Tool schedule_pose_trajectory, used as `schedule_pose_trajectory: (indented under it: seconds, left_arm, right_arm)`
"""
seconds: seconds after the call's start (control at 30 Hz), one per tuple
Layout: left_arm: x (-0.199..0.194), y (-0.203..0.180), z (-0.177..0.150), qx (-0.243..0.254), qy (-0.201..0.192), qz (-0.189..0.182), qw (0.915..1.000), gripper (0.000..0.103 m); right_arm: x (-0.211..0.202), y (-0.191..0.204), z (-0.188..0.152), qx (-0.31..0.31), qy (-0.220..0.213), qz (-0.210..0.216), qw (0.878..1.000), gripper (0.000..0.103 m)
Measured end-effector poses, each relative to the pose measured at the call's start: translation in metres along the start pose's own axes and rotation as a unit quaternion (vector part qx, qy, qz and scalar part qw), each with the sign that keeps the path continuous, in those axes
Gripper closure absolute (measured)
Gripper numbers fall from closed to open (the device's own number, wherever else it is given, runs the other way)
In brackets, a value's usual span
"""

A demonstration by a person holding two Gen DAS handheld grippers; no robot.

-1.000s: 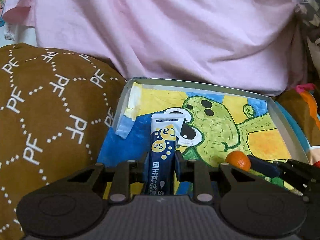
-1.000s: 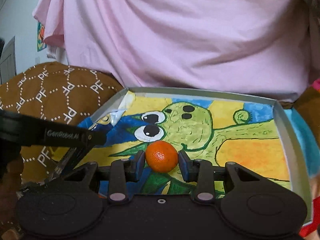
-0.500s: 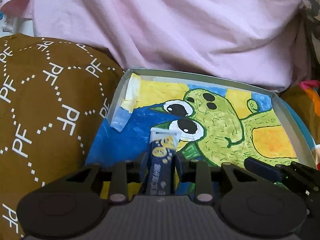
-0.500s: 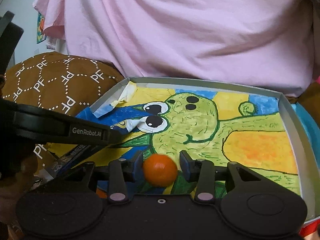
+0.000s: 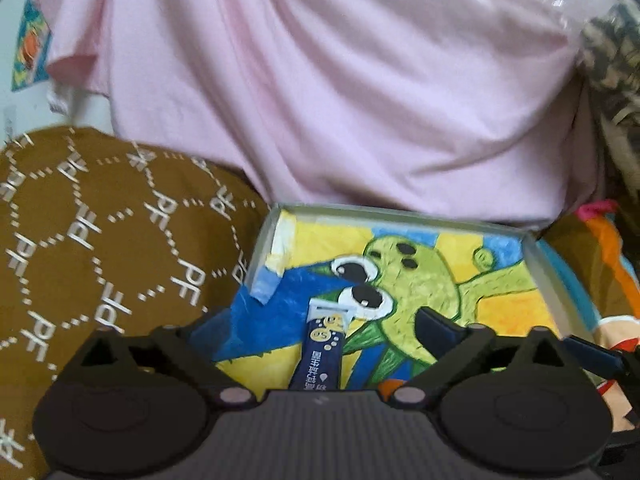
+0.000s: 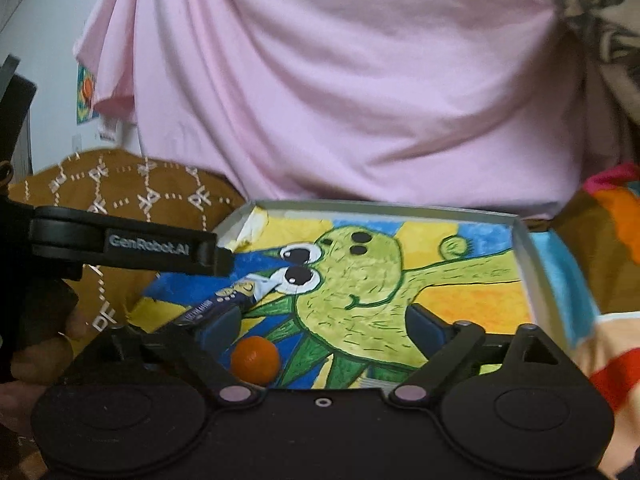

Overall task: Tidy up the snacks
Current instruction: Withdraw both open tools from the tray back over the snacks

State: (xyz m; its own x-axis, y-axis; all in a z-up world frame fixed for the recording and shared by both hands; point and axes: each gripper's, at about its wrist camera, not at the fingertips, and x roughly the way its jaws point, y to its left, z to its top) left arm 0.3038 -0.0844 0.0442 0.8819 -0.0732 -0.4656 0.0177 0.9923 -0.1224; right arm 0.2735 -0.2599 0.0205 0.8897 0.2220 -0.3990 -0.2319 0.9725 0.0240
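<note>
Both snacks now lie in the tray (image 6: 520, 240). My left gripper (image 5: 316, 334) is opening off the blue packet (image 5: 322, 352), my right gripper (image 6: 320, 330) off the orange (image 6: 255, 360), fingers released; next I pull back and look for other snacks.

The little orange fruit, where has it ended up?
In the right wrist view the orange fruit lies in the painted tray, low and left, between the opening right gripper jaws, right of the blue snack stick.

A pale wall (image 6: 48, 40) with a small colourful picture (image 6: 85, 94), pink draped cloth (image 5: 320, 80), and a brown patterned cushion (image 5: 100, 240).
</note>
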Motion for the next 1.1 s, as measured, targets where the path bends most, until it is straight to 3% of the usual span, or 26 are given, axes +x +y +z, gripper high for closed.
schedule_pose_trajectory:
  seconds: [0.17,0.33,0.57,1.1]
  left_arm:
    - [-0.04,-0.007,0.001,0.008,-0.015,0.0,0.9999,0.0]
    - [-0.079,-0.012,-0.007,0.034,-0.032,0.027,0.9986,0.0]
    - [-0.13,-0.003,-0.029,0.031,-0.035,0.034,0.9983,0.0]
    - [-0.196,0.003,-0.097,0.047,0.029,0.022,0.9982,0.0]
  right_arm:
    - [-0.049,-0.003,0.006,0.012,-0.029,-0.009,0.999,0.001]
    - [-0.096,-0.003,0.008,0.024,-0.051,-0.019,0.998,0.001]
    - [-0.157,0.002,-0.003,0.035,-0.061,-0.033,0.997,0.001]
    - [-0.244,0.013,-0.063,0.092,-0.019,-0.062,0.994,0.001]
